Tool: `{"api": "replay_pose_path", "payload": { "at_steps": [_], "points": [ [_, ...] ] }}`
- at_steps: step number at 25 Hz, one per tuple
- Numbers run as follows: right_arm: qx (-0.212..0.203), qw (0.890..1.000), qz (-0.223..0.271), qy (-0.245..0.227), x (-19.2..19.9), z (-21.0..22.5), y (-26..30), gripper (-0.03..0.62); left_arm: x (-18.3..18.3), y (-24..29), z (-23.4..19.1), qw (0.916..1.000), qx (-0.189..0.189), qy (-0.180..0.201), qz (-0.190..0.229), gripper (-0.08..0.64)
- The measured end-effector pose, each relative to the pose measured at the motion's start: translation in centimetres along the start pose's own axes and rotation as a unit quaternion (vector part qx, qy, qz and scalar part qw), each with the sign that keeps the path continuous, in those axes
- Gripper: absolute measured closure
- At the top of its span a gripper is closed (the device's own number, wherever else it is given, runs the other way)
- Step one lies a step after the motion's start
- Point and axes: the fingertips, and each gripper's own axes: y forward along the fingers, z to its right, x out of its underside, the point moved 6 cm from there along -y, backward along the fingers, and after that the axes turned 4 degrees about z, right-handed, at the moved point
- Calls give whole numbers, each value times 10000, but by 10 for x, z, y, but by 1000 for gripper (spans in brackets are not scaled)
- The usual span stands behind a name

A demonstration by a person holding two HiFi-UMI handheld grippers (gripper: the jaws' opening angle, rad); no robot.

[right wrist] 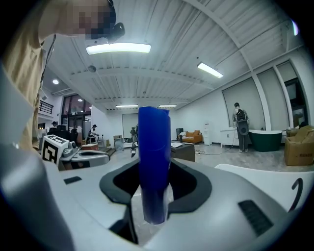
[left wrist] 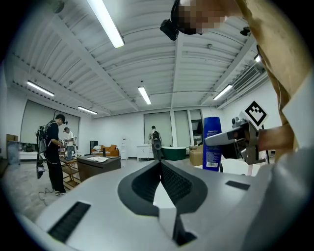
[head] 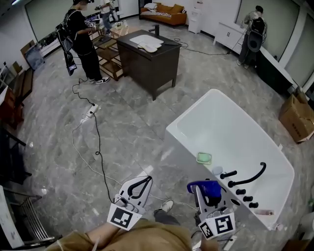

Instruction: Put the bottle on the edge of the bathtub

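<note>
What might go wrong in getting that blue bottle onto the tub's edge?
The bathtub rim looks narrow, so the tall blue bottle held in the right gripper may topple into the tub once released. The green dish and black faucet crowd that edge; the bottle could knock them.

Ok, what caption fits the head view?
Right gripper holds a blue bottle by the white bathtub; left gripper is shut and empty.

Dark cabinet [head: 149, 61] stands on grey floor [head: 127, 127], white cloth [head: 146, 41] on top. Person in black [head: 81, 39] stands near it. Orange sofa [head: 163, 13] at far wall. Power strip [head: 91, 112] with cable [head: 99, 157] lies on floor. Cardboard box [head: 297, 117] at right.
</note>
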Motion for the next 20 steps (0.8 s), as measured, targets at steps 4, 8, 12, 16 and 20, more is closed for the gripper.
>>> {"api": "replay_pose_path", "payload": {
  "at_steps": [4,8,12,16,20],
  "points": [
    [-131,9998,-59,125,0,34,19,431,-2,48,1,10000,-42,70,-48,555],
    [-325,9993,-85,147,1,61,29,431,-6,78,9,9998,-166,80,-43,555],
    [-461,9988,-78,165,-1,82,38,431,-9,93,16,9994,-310,125,-78,555],
    [-561,9981,-70,223,2,89,41,431,-6,89,17,9986,-466,185,-175,555],
    [-633,9977,-67,226,4,92,47,431,-6,87,14,9976,-647,166,-168,555]
  ]
}}
